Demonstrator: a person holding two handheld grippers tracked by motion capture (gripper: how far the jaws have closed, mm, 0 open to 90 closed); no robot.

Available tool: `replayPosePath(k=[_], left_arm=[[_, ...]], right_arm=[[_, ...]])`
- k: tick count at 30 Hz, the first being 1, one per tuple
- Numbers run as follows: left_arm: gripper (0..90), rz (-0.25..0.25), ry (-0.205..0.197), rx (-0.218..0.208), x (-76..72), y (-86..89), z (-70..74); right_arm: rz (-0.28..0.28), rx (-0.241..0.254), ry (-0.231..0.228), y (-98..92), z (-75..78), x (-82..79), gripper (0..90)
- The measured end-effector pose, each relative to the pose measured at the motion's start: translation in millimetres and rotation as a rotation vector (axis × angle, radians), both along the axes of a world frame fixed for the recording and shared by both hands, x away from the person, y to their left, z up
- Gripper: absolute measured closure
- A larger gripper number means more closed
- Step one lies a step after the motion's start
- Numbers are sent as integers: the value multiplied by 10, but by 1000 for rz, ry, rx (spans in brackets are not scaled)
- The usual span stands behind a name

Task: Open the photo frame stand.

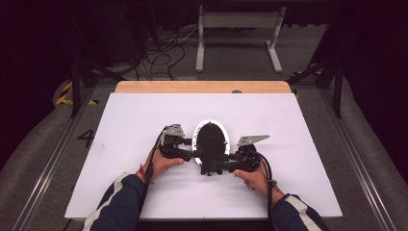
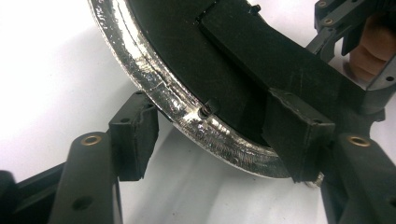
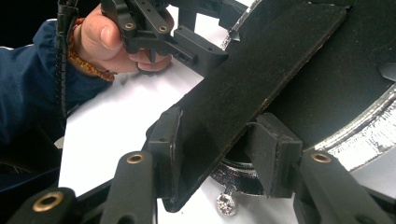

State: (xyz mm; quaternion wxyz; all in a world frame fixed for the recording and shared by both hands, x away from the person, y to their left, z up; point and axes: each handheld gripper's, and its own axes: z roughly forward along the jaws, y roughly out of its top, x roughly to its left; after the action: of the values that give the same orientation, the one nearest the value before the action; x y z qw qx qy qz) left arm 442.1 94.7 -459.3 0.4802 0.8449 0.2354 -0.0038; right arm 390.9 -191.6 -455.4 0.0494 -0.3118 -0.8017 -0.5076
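A black oval plate with a shiny silver rim lies flat on the white board, and a flat black strip crosses its near end. My left gripper comes in from the left. Its left pad touches the rim's outer edge, and its right pad rests against the strip's end inside the plate. My right gripper comes in from the right and is shut on the strip, one pad on each face. A small silver screw pokes out beneath the rim.
The board lies on a wooden table whose far edge shows. Beyond it are a white frame stand and loose cables on the floor. Metal rails run along both sides.
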Motion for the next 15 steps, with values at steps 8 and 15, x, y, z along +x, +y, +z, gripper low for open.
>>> replayPosePath(k=[8,15], left_arm=[[515,-33,-9,-60,-26,61,55],[534,-66,16,-70,-58,34,35]], right_arm=[[-2,-25,-25,-8,40,-66,630],[-8,-25,-28,-16,48,-94,651]])
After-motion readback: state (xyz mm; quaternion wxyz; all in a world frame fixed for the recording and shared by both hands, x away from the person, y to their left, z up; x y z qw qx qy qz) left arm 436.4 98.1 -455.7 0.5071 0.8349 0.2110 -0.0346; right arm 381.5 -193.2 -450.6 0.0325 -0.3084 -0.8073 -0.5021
